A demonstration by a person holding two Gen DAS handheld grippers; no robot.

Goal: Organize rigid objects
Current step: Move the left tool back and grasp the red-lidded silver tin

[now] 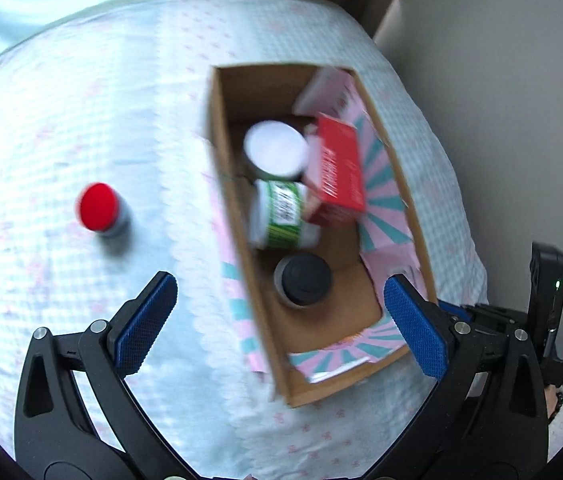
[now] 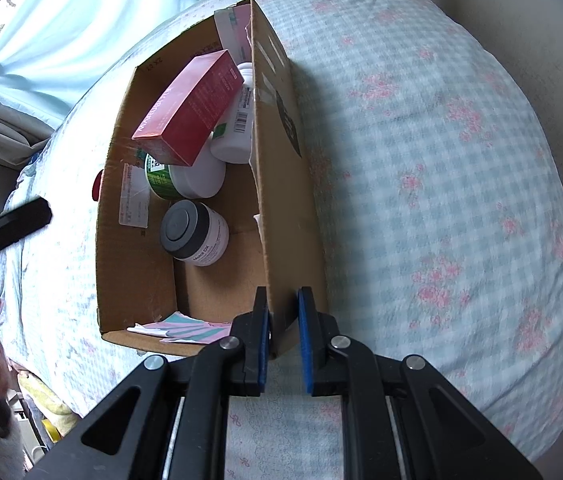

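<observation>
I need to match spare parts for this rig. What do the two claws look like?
Both the left claw and right claw have black plastic frames with triangular cutouts, silver pivot pins and flat blue textured pads. A small green light glows on a black upright part beside the left one.

Soft daylight — perhaps motion-blurred, fisheye-warped

The left tool [image 1: 280,322] hangs above the near end of an open brown cardboard box [image 1: 228,184], its 2 blue-padded fingers [image 1: 146,322] spread wide with nothing between them; the box sits on a bed covered in pale blue checked fabric with pink flowers [image 1: 81,112]; inside stand a dark-lidded round jar [image 1: 302,279], a green-labelled white bottle lying on its side [image 1: 281,216], a white-lidded round jar [image 1: 275,148] and a red rectangular carton [image 1: 335,172] tilted over them; a pink-and-white carton [image 1: 331,88] leans at the far end; a small red-capped bottle [image 1: 99,208] stands alone on the bed, well left of the box.
</observation>
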